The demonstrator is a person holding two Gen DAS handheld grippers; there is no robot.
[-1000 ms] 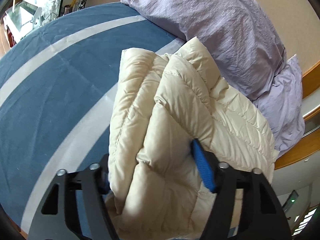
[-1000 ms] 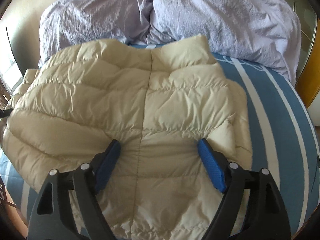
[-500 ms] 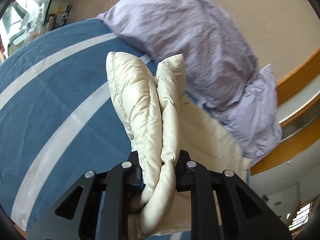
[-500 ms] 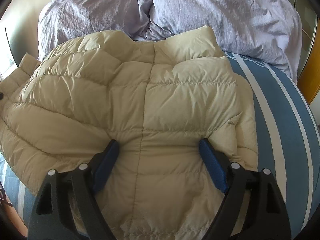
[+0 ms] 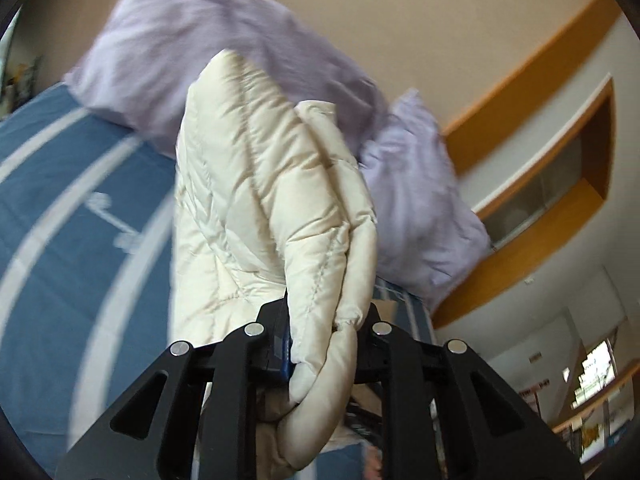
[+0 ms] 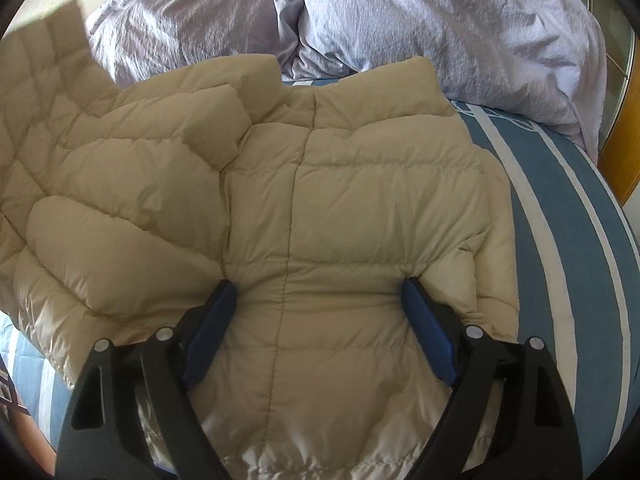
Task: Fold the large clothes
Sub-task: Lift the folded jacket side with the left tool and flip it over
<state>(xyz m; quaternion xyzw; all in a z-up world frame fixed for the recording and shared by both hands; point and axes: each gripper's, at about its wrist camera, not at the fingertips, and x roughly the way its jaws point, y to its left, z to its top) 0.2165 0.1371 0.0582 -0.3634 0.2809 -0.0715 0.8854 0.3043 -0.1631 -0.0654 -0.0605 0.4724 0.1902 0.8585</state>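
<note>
From the left wrist we look out low and nearly level, the jacket [image 5: 276, 208] bunched right against the lens, wall beyond. From the right wrist we look steeply down, close over the bed [image 6: 560, 240]. Both views share the jacket, the striped cover and the pillows [image 6: 400, 12] (lilac, at the headboard end).

Left tongs [image 5: 320, 340] clamped nearly closed; right tongs [image 6: 320, 312] spread wide.
</note>
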